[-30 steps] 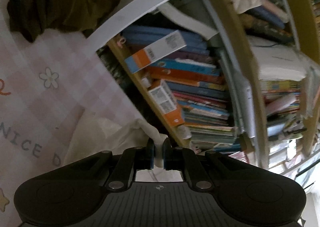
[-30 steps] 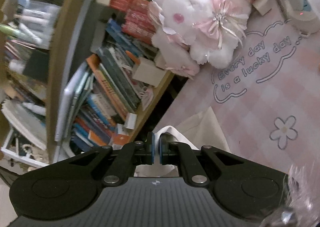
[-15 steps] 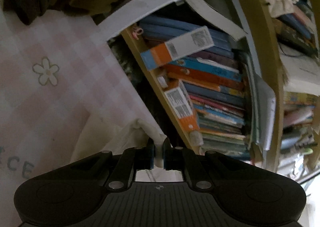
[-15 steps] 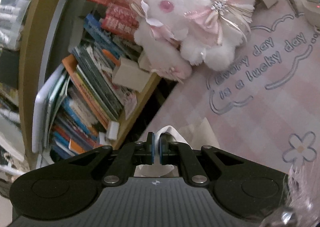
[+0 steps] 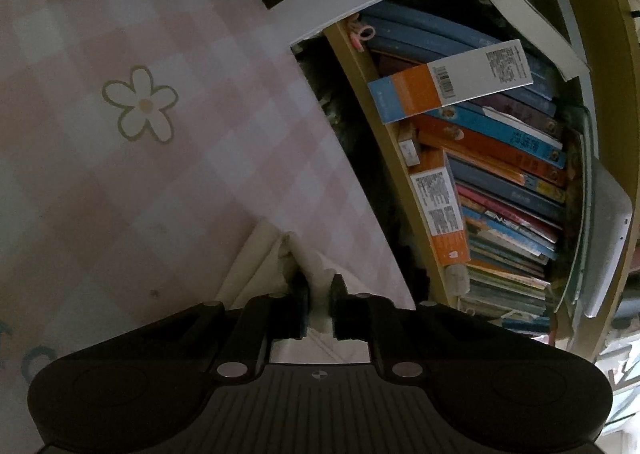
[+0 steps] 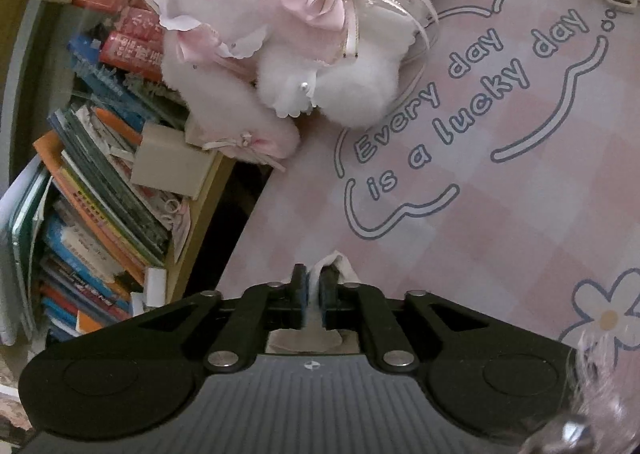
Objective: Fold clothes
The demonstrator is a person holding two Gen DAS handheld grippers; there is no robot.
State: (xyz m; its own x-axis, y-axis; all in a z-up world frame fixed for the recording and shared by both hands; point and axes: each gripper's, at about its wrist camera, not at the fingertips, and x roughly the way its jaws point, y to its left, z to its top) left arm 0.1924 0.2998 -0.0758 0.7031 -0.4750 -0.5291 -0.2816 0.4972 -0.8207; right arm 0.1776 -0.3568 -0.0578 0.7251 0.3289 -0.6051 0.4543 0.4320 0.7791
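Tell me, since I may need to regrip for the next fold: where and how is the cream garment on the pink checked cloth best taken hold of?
Take the cream garment by its raised, bunched corner folds, coming in from the near side, angled downward. Those folds stand up off the pink checked cloth, so thin fingers can close across them. The left gripper and right gripper each have such a fold between jaws that are opening.
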